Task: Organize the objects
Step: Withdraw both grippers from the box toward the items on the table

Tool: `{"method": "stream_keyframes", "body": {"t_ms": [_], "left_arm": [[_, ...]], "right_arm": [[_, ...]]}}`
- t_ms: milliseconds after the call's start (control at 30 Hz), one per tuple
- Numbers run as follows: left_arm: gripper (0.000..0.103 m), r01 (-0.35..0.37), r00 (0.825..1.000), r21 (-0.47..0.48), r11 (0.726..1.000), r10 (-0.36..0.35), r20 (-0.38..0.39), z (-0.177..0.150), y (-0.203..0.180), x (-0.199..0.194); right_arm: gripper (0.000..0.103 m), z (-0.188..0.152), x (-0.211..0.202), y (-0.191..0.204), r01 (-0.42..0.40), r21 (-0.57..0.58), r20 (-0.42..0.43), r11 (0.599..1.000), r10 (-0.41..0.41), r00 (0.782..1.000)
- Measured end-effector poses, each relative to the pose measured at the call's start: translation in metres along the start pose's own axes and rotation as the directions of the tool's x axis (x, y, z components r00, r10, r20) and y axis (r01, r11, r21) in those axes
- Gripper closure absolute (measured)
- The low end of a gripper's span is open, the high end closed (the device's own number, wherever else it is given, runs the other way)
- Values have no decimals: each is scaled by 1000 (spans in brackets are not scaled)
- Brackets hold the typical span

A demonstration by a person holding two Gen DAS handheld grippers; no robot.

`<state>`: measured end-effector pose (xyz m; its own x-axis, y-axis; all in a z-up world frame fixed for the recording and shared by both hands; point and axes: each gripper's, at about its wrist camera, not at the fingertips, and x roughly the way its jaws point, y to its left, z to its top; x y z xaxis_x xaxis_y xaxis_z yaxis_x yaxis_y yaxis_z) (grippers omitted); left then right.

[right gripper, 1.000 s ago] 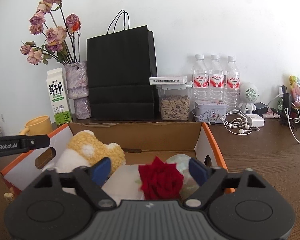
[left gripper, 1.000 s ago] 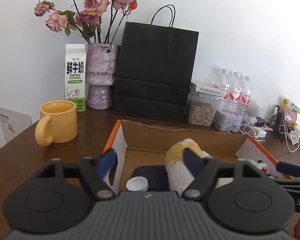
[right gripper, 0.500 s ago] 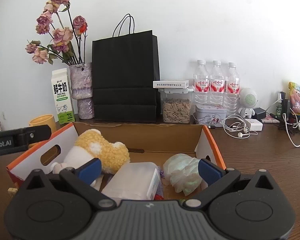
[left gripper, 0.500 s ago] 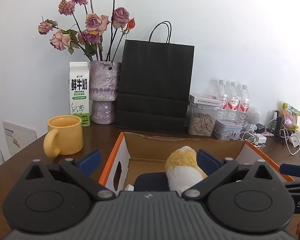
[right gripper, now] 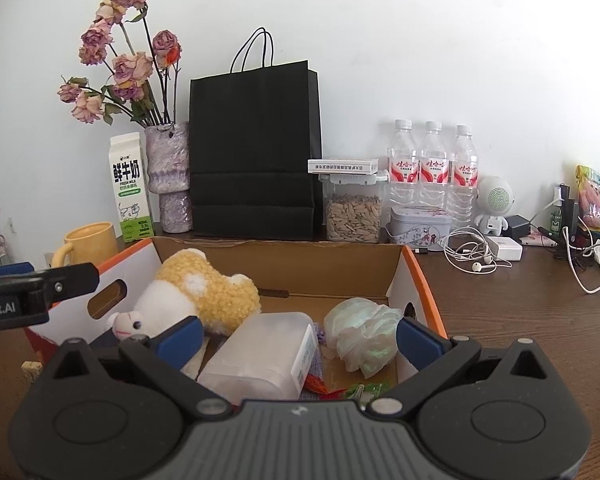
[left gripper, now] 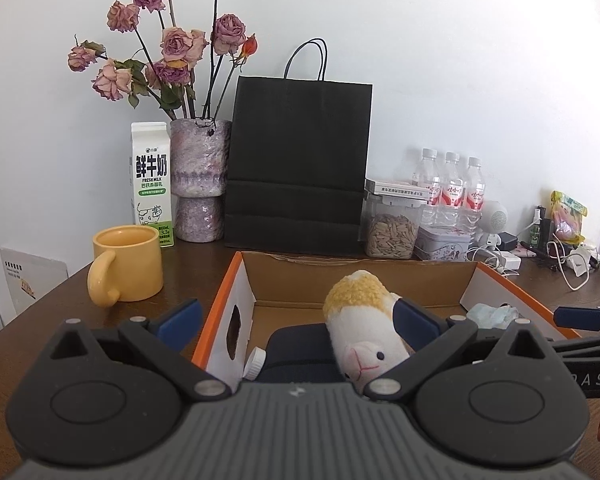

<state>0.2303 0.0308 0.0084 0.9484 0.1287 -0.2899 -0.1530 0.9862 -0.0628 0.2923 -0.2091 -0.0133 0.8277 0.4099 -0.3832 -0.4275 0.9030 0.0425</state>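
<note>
A cardboard box (left gripper: pixel 219 294) with an orange rim stands on the brown table. In it lie a white and yellow plush sheep (left gripper: pixel 362 330), a dark blue item (left gripper: pixel 300 350) and a white cap (left gripper: pixel 254 361). My left gripper (left gripper: pixel 296 320) hangs open over the box's near left corner with nothing between its pads. In the right wrist view the box (right gripper: pixel 417 270) also holds the plush sheep (right gripper: pixel 208 296), a translucent plastic container (right gripper: pixel 266 356) and a crumpled pale wad (right gripper: pixel 362 332). My right gripper (right gripper: pixel 299 337) is wide open above them, holding nothing. A bit of red (right gripper: pixel 314 383) shows beneath it.
A yellow mug (left gripper: pixel 126 264) stands left of the box. Along the wall are a milk carton (left gripper: pixel 151 184), a vase of dried roses (left gripper: pixel 198 184), a black paper bag (left gripper: pixel 298 168), a seed jar (left gripper: pixel 390 232), three water bottles (left gripper: pixel 452 190) and cables (right gripper: pixel 476 256).
The red rose that was between my right gripper's fingers is gone from them, and those jaws have widened. My left gripper's jaws have opened wide and it has drawn back from the box.
</note>
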Motion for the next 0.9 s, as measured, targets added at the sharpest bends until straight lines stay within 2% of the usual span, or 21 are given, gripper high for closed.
{"method": "stream_keyframes", "body": {"t_ms": [300,500,900], "left_arm": [[0,-6,1000,12,1000,6,15,-5,2,-9],[0,-1,1000,3,1000,1,17,-2,7,-29],[0,13,997,17,1000,-12,-70,-21,22,-86]], "right_arm": [[0,-3,-6,0,-3,-15,5,1000,3,1000],[0,-8,-18,3,22,-49,19,999,-21,1000],[0,-30,-83,20,-25,-52,18,998,26,1000]]}}
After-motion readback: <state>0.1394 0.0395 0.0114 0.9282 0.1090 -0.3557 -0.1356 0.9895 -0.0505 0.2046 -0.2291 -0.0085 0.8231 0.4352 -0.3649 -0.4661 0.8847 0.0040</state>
